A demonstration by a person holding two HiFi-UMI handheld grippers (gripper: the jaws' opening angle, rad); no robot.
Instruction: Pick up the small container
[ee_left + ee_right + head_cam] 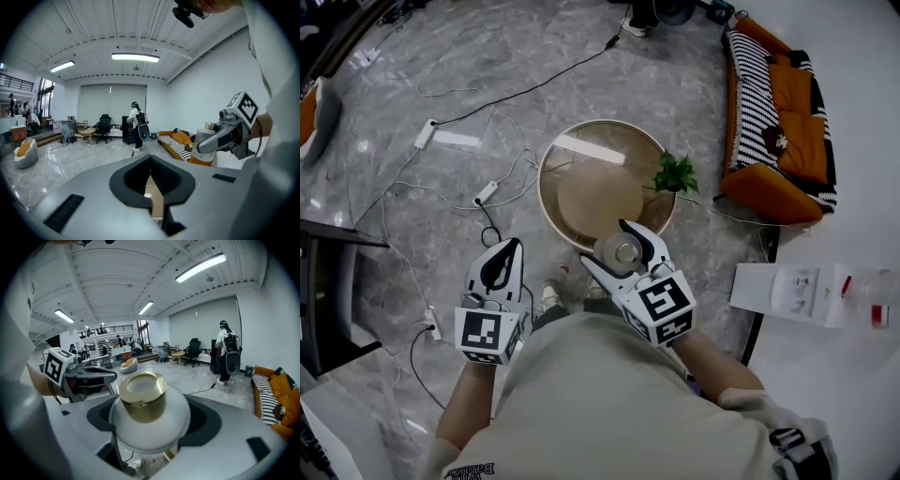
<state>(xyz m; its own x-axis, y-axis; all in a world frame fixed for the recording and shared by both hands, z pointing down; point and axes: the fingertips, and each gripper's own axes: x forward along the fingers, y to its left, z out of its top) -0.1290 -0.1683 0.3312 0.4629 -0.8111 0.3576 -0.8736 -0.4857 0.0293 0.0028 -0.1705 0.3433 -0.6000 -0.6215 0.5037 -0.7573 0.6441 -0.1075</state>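
The small container (pixel 622 251) is a round white pot with a gold lid (pixel 142 397). My right gripper (pixel 612 246) is shut on it and holds it in the air over the near rim of a round wooden table (pixel 581 192). In the right gripper view the white body (pixel 154 427) fills the space between the jaws, lid up. My left gripper (pixel 508 251) hangs to the left over the floor, its jaws shut with nothing in them. The left gripper view shows the right gripper (pixel 220 138) with the container (pixel 209 126) off to its right.
A small green plant (pixel 675 173) stands on the table's right edge. An orange striped sofa (pixel 778 122) lies at the far right, a white unit (pixel 787 291) nearer. Cables and power strips (pixel 486 193) trail over the marble floor. Dark furniture (pixel 328 291) stands at the left.
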